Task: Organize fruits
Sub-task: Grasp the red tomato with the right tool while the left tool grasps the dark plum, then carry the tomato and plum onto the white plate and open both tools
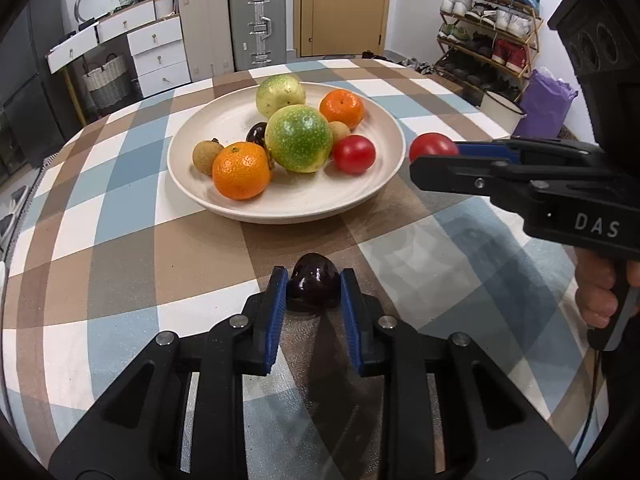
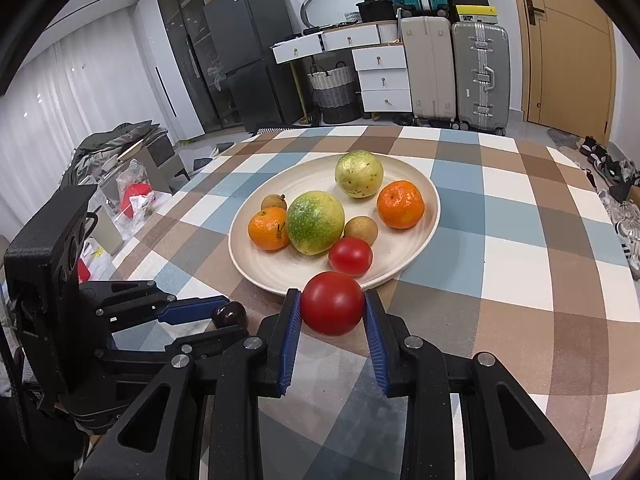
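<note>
My left gripper [image 1: 314,278] is shut on a small dark purple fruit [image 1: 314,284] that rests on the checked tablecloth, in front of the cream plate [image 1: 304,212]. My right gripper [image 2: 332,308] is shut on a red tomato [image 2: 332,303] just short of the plate's near rim [image 2: 280,280]. The plate holds two green-yellow fruits [image 1: 298,138], two oranges [image 1: 241,170], a red tomato [image 1: 354,154], small brown fruits [image 1: 206,156] and another dark fruit [image 1: 257,133]. The left wrist view shows the right gripper [image 1: 434,160] with its tomato [image 1: 432,147] right of the plate.
The round table carries a brown, blue and white checked cloth [image 1: 120,240]. Beyond its far edge stand suitcases [image 1: 258,20], white drawers [image 1: 160,56] and a shoe rack [image 1: 488,28]. A white pot [image 1: 502,110] and a purple bag [image 1: 546,104] sit off the table's right edge.
</note>
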`<state>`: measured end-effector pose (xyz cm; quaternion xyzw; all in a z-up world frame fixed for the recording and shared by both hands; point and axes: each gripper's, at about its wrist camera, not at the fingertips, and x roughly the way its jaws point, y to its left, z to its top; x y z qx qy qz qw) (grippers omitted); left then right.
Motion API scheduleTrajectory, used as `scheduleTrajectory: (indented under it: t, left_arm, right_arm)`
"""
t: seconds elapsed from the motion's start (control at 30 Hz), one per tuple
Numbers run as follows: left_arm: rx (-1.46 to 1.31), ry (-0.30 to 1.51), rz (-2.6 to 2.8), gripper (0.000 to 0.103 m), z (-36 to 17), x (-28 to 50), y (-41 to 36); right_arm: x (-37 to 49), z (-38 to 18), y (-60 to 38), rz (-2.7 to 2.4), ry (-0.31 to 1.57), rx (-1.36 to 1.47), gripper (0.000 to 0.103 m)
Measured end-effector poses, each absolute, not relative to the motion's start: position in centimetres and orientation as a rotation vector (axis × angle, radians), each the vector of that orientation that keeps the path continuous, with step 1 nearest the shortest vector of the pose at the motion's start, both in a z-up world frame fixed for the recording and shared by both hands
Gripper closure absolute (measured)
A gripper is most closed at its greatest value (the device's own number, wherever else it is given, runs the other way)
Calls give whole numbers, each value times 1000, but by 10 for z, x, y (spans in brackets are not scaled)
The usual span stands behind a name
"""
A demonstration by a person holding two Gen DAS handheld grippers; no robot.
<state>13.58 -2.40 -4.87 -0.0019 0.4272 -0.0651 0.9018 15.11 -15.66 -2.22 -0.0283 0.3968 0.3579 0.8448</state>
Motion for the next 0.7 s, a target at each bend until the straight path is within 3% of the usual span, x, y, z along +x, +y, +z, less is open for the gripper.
scheduleTrajectory:
  t: [0.7]
  left_arm:
    - [-65,728,-116,79,-4,121,-7]
  right_arm:
    - [147,-14,-158,766,785,-49,72]
